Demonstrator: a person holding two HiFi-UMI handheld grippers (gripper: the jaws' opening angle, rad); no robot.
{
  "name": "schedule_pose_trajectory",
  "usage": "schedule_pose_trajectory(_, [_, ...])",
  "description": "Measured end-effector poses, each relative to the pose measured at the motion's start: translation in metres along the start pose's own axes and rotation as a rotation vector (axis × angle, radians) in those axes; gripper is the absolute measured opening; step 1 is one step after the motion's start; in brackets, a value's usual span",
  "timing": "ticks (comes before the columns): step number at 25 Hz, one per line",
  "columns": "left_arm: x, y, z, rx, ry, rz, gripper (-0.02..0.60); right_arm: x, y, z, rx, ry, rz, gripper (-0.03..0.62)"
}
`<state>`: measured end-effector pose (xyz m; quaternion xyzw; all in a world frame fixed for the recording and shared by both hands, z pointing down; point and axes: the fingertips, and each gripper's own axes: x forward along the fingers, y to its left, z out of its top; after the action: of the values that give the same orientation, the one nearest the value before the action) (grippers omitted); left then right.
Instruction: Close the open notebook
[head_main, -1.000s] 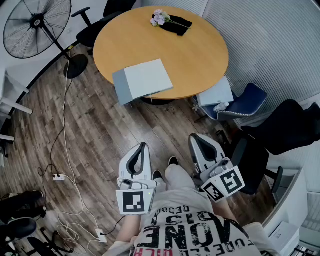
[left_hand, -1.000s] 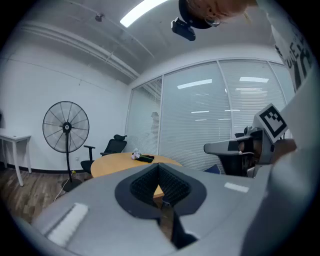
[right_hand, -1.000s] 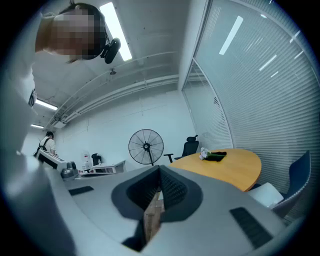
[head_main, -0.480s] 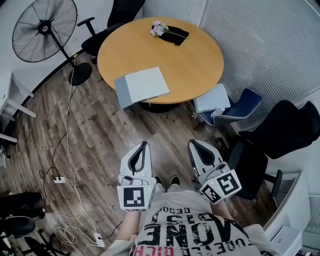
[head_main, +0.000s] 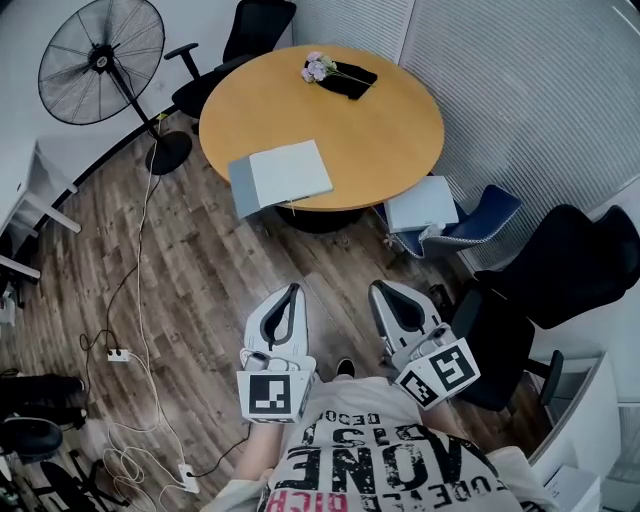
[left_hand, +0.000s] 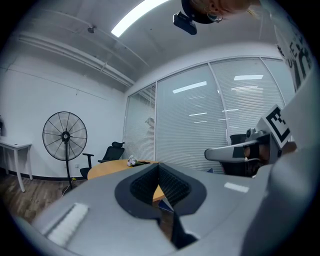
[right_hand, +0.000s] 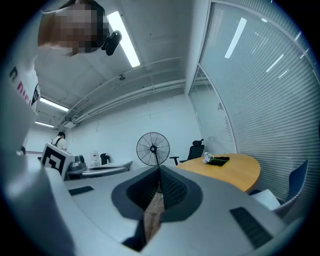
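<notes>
The left gripper (left_hand: 159, 166) has its jaws pressed together at the tips with nothing between them, and the right gripper (right_hand: 159, 169) is the same, jaws closed and empty. In the head view both are held side by side close to the person's chest, left gripper (head_main: 291, 289) and right gripper (head_main: 378, 287), pointing out over the wood floor (head_main: 200, 270) toward the table (head_main: 380, 130) and well apart from it. The notebook (head_main: 283, 175) lies flat at the near-left edge of the round tabletop, a grey part on its left and a paler part on its right; I cannot tell whether its left corner hangs over the edge. Flowers (head_main: 319, 66) on a black cloth (head_main: 350, 80) sit at the far edge. A blue chair (head_main: 480, 215) carrying a pale box (head_main: 420, 205) stands just right of the table, a black chair (head_main: 245, 30) behind it, a fan (head_main: 100, 60) to its left. Cables (head_main: 135, 290) trail across the floor.
</notes>
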<state>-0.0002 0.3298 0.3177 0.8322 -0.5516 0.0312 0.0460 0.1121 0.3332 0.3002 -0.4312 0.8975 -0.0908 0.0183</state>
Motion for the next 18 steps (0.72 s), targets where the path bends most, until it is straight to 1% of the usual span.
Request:
schedule_pose_trajectory(4, [0.003, -0.015, -0.002, 0.03, -0.029, 0.025, 0.012, -0.016, -0.011, 0.0, 0.039, -0.026, 0.032, 0.012])
schedule_pose_trajectory(7, [0.004, -0.029, -0.012, 0.032, -0.012, 0.023, 0.019, -0.031, -0.021, 0.0, 0.052, -0.042, 0.032, 0.012])
schedule_pose_trajectory(9, [0.003, -0.036, -0.019, -0.002, 0.01, 0.025, 0.09, -0.039, -0.026, -0.003, 0.054, -0.034, 0.03, 0.012])
schedule_pose_trajectory(11, [0.001, -0.04, -0.022, -0.038, 0.03, 0.038, 0.094, -0.043, -0.03, -0.006, 0.057, -0.023, 0.031, 0.012])
schedule_pose_trajectory(18, [0.011, -0.035, -0.025, -0.005, 0.018, 0.055, 0.094, -0.033, -0.039, -0.011, 0.066, 0.0, 0.054, 0.012])
